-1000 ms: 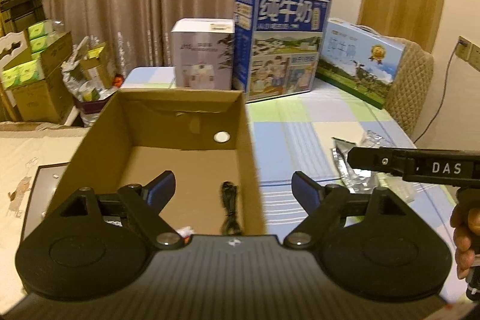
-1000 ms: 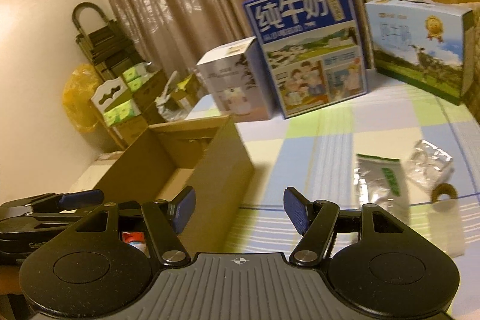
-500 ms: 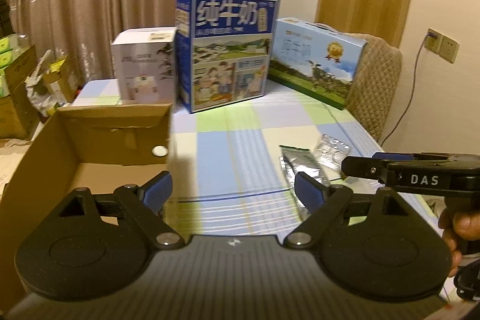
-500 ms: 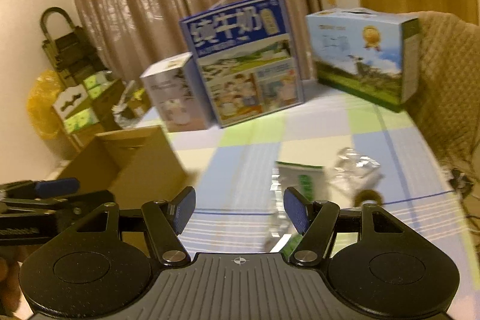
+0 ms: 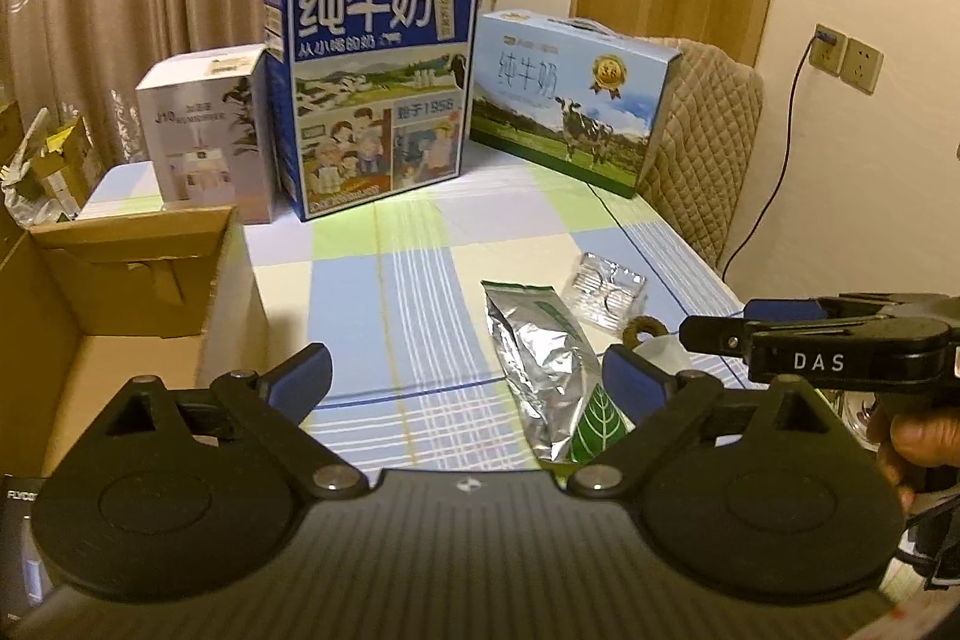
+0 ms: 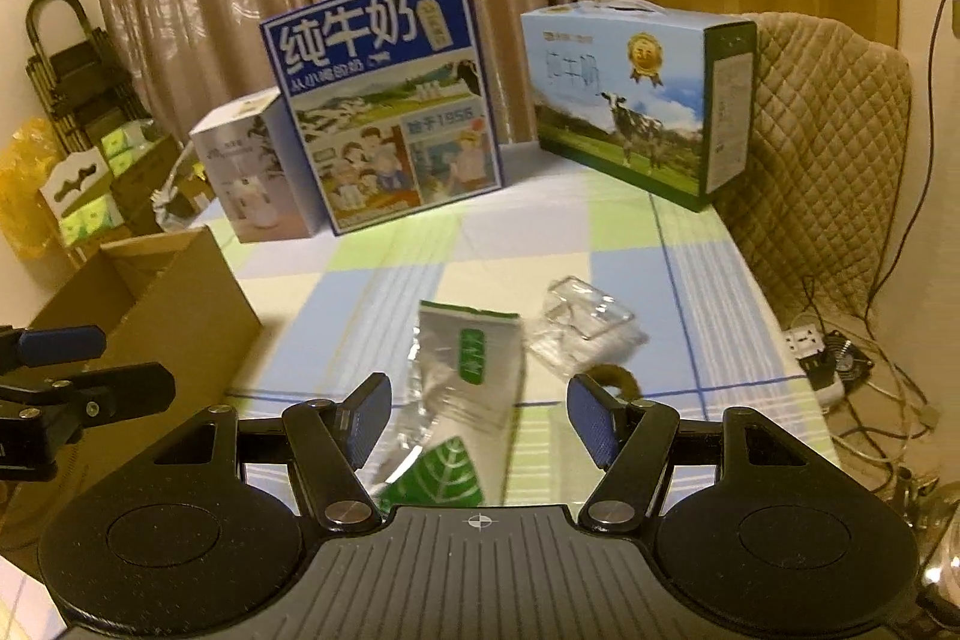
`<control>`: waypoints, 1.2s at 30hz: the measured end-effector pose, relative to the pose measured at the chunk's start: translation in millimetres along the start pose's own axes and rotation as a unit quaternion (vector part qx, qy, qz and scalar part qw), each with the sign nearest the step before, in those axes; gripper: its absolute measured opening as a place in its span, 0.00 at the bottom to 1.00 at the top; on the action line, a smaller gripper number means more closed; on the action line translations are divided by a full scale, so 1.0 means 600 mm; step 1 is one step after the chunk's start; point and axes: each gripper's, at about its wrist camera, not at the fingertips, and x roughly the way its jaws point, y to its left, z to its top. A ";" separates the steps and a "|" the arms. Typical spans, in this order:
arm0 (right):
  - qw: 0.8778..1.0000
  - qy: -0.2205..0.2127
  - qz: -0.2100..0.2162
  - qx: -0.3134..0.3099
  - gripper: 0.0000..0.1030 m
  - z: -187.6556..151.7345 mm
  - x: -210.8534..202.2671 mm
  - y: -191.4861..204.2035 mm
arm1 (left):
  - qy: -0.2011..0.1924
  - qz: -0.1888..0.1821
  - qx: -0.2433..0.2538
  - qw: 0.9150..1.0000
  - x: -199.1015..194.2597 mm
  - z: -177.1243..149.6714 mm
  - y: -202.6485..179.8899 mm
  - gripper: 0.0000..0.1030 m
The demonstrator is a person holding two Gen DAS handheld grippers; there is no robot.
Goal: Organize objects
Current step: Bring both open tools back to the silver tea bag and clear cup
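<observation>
- Both grippers have swung away from the cardboard box [image 5: 120,304], which now lies left of the left gripper [image 5: 465,379].
- Right gripper [image 6: 478,415]: fingers apart, empty; foil pouch [image 6: 462,376] on the table [image 6: 624,244] directly ahead between them.
- Left fingers apart, empty.
- Judgement: pouch pickup is next.

Foil pouch [image 5: 543,370]: silver, green-labelled, lying flat at center table.
Clear wrapper [image 5: 606,287]: crumpled, at its 1 o'clock.
Cardboard box [image 5: 120,304]: open, at 9 o'clock.

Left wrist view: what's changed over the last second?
The left gripper swung right, off the cardboard box, toward the foil pouch. The right gripper also turned onto the pouch. Both remain open and empty; items on the table haven't moved.
</observation>
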 end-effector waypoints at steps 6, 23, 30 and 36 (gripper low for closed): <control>1.000 0.013 -0.013 -0.003 0.61 -0.007 0.011 -0.026 | 0.008 -0.004 -0.002 1.000 0.025 -0.006 -0.013 0.97; 0.997 0.062 -0.030 -0.037 0.61 -0.021 0.064 -0.086 | 0.047 -0.024 -0.004 0.999 0.107 -0.030 -0.039 0.97; 0.995 0.093 -0.018 -0.011 0.61 -0.032 0.096 -0.118 | 0.067 -0.024 -0.002 0.997 0.155 -0.038 -0.048 0.97; 0.993 0.116 -0.004 -0.029 0.61 -0.044 0.125 -0.109 | 0.078 -0.034 -0.008 0.996 0.185 -0.037 -0.053 0.97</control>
